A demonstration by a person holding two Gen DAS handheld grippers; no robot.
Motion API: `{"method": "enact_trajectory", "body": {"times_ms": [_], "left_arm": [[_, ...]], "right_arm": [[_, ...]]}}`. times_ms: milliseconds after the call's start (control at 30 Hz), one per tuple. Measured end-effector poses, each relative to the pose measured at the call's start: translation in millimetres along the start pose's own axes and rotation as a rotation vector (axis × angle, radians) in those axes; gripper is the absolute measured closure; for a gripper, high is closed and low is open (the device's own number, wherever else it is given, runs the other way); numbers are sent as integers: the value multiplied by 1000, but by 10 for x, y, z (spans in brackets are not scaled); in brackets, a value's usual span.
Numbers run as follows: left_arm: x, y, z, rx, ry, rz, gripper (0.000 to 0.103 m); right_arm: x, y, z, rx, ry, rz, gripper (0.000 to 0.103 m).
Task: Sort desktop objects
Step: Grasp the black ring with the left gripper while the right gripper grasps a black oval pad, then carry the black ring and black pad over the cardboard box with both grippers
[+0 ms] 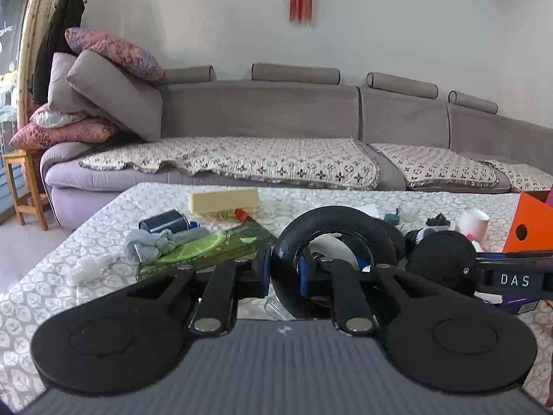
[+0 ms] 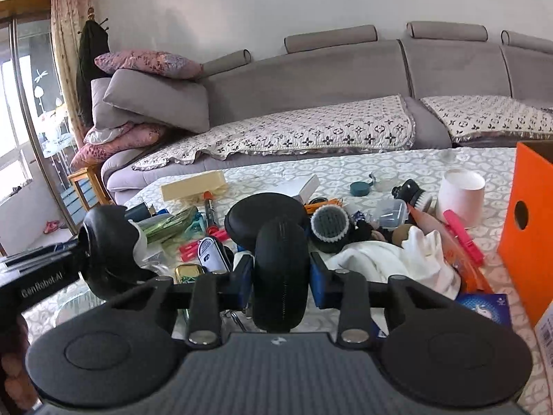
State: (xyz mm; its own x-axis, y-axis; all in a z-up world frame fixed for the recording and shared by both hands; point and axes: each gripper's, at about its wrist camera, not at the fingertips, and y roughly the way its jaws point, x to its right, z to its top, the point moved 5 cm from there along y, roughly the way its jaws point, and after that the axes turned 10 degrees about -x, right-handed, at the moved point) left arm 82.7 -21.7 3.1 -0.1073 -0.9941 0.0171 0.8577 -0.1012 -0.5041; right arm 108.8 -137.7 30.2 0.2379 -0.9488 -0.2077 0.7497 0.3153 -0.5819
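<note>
In the left wrist view my left gripper is shut on the left wall of a black ring, held upright above the cluttered table. The same ring appears at the left of the right wrist view. My right gripper is shut on a black zip case standing on edge between the blue pads. From the left wrist view that case hangs to the right of the ring. A second black oval case lies just behind it on the table.
An orange box with a round hole stands at the right edge. Beside it are a white cup, a white cloth and a round brush. A green packet, knotted grey sock and cream box lie left. A sofa runs behind.
</note>
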Motion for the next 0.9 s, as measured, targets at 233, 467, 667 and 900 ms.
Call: {"method": "enact_trajectory", "body": {"times_ms": [233,467,667,900], "left_arm": [[35,-112,95,38,-5,3,86],[183,-186,229,48,16,16,86],[294,-146,299,22,28,28,86],[540,-189,446,25,50,-3,86]], "right_arm": [[44,-332,192,76,-32,-19,71],[152,-462,316,96,-14,-33,71],[242,-613,372,115,-14,-49,71],[466,-849,432,142,-3,-85,71]]}}
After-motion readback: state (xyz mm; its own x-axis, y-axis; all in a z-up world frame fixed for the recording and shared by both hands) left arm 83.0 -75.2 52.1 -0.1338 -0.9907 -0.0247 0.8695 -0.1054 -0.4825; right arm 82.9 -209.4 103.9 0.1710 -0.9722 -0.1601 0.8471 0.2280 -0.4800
